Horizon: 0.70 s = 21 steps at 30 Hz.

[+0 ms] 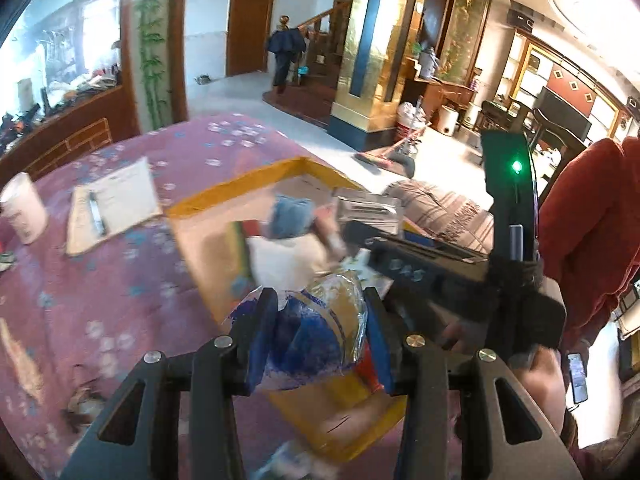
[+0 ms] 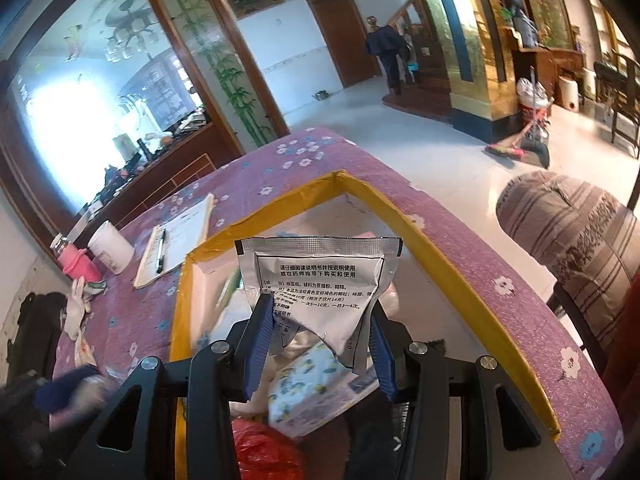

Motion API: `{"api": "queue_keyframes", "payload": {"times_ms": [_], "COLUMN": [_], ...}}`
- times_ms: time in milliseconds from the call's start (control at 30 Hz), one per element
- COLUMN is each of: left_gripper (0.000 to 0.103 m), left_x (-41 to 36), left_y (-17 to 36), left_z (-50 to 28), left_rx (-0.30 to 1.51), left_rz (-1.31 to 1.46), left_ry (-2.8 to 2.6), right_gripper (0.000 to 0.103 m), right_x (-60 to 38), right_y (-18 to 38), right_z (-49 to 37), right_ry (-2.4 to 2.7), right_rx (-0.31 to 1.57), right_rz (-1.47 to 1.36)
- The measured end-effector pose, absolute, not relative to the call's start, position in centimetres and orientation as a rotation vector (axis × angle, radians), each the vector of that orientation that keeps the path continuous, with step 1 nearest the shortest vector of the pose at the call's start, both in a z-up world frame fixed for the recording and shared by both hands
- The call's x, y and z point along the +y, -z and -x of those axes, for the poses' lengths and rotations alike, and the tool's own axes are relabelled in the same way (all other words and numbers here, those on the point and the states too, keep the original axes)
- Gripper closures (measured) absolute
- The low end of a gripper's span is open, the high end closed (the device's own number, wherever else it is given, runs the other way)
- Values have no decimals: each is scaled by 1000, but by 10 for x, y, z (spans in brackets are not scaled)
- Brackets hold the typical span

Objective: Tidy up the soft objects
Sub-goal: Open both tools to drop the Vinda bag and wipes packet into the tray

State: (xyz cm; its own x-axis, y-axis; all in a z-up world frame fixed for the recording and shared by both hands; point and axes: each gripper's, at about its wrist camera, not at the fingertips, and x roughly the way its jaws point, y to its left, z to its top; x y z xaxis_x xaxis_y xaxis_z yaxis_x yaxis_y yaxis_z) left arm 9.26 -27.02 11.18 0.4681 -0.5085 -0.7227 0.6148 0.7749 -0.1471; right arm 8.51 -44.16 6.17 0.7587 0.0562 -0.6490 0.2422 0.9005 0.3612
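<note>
While both grippers carry a packet above the open cardboard box with yellow-taped rim point(image 2: 404, 216), the step in hand looks like the sorting of soft packets into or out of that box. The right gripper point(image 2: 322, 344) has its blue-padded fingers point(image 2: 260, 332) pinching the lower part of a crumpled silver foil sachet printed with black Chinese text point(image 2: 320, 276), held upright over the box's middle. Seen from the left wrist, the left gripper point(image 1: 320, 340) has its fingers point(image 1: 262, 340) pressed against a clear crinkly plastic bag with blue and tan print point(image 1: 320, 320), lifted over the box's 6 o'clock edge; motion blur hides its detail. Inside the box lie a white pack with small blue and yellow prints point(image 2: 308, 384) and a red plastic bag point(image 2: 260, 452) toward 6 o'clock. The box stands on the tabletop covered by a purple flowered cloth point(image 2: 500, 264), with a notepad and pen point(image 2: 172, 240) at 10 o'clock. Next, I judge, each packet must be carried to its place and let go gently; the two grippers sit close together, so they risk colliding.
</note>
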Motion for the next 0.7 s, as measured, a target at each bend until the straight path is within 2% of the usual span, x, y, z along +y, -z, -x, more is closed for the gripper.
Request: {"api": "queue_keyframes", "payload": {"times_ms": [200, 267, 333, 400, 467, 700], "left_gripper": [59, 53, 40, 30, 29, 27], "left_x": [-299, -301, -299, -291, -282, -237], "left_y": [-76, -73, -73, -77, -82, -107], "left_z": [-98, -96, -95, -95, -93, -49], "left_rx": [891, 880, 887, 882, 870, 792], "left_rz": [-133, -139, -139, -117, -99, -144], "left_ry": [700, 706, 705, 699, 699, 671], "right_gripper": [53, 52, 51, 40, 32, 31], "right_x": [-459, -460, -457, -457, -459, -453], "right_y": [-51, -49, -49, -51, -55, -80], "right_z": [-88, -89, -90, -89, -84, -68], "right_ry": [150, 145, 137, 134, 149, 105], "right_rx": [748, 760, 765, 756, 731, 584], "right_rz": [-497, -505, -502, -507, -512, -495]}}
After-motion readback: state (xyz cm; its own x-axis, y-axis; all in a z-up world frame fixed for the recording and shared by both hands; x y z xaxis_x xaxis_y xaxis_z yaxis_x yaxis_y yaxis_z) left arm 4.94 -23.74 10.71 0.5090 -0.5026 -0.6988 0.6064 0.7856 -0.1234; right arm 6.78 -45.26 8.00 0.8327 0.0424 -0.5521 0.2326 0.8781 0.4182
